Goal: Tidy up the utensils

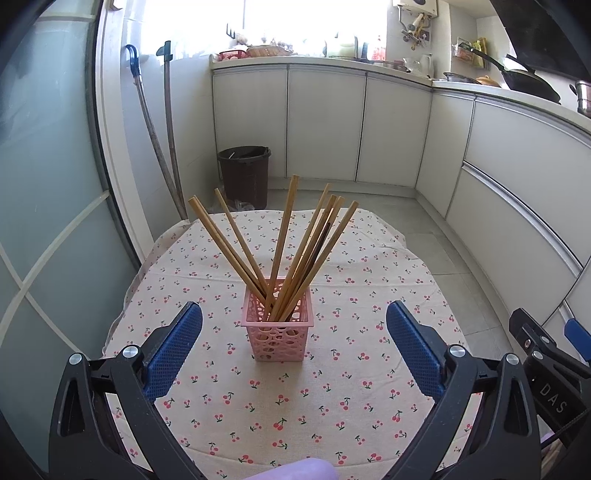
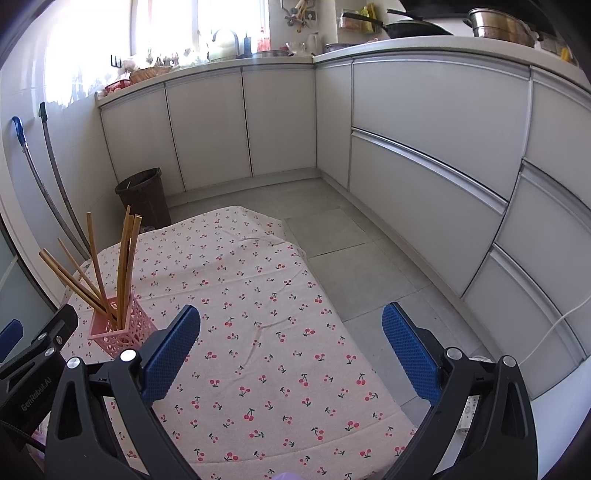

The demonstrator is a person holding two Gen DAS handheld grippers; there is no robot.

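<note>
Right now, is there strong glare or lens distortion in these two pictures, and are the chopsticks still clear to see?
Left wrist view: the window is blown out white, the cabinets bow from fisheye distortion, and the chopsticks in the pink basket are sharp. Right wrist view: the window glares too, straight cabinet edges curve, and the chopsticks stay clear near the left edge.

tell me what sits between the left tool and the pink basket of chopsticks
Nothing but bare cherry-print tablecloth. In the left wrist view, the open left tool faces the pink basket of chopsticks with only cloth between them.
</note>
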